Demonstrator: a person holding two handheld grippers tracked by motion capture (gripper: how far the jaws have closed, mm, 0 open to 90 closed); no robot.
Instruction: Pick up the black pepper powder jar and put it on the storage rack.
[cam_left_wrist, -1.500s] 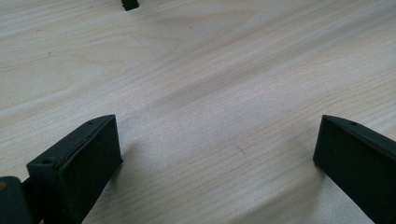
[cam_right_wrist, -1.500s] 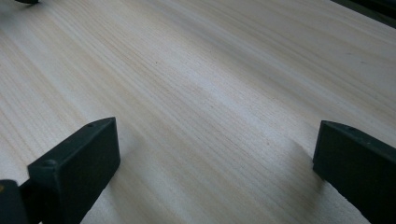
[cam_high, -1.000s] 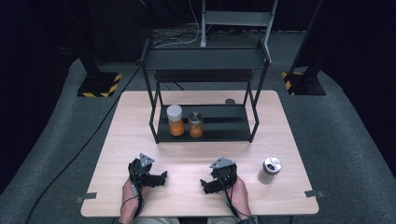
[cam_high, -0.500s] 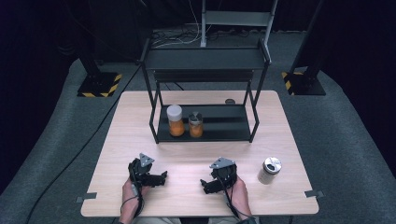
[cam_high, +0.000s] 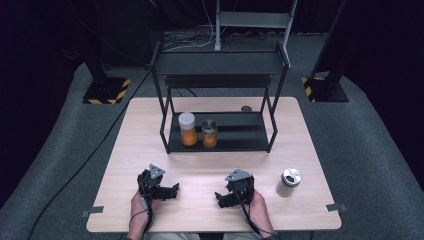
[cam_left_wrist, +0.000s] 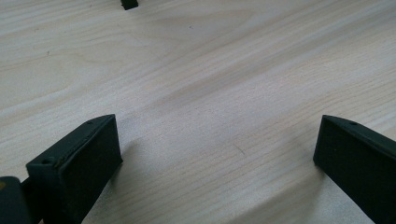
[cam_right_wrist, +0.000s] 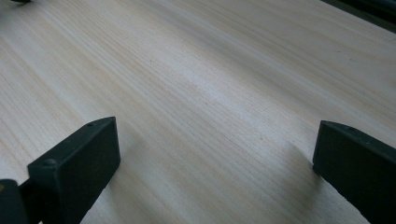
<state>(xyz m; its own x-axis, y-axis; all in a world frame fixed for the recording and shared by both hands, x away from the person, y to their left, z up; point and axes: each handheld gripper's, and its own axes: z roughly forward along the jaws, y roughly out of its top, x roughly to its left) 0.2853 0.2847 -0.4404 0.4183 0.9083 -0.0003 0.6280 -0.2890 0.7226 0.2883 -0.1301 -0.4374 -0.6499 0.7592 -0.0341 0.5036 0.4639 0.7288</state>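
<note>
Resting low on the near edge of the surface (cam_high: 210, 175), the left claw (cam_high: 172, 190) and the right claw (cam_high: 221, 199) point inward at each other, both spread wide with nothing but bare wood between their jaws; the two gripper views show that plainly. Set against the frames from a second and half a second ago, nothing has changed: claws, hands and jars sit exactly where they were. I take this to mean no reach has begun and the work is at its very start.

Just to the outer side of the right claw, and a little ahead of it, a pale jar (cam_high: 288, 182) with a silver lid stands upright, alone on the wood. It is the nearest thing to either claw, so it looks like the likely first pick.

Farther ahead of both claws a black rack (cam_high: 220, 65) stands across the middle. On its lower shelf, ahead of the left claw, two orange-filled jars stand side by side: a white-lidded jar (cam_high: 187, 129) and a shorter dark-lidded jar (cam_high: 209, 133); whether they touch is hard to tell. The shelf beside them is free. Past the rack a small dark disc (cam_high: 246, 108) lies flat.
</note>
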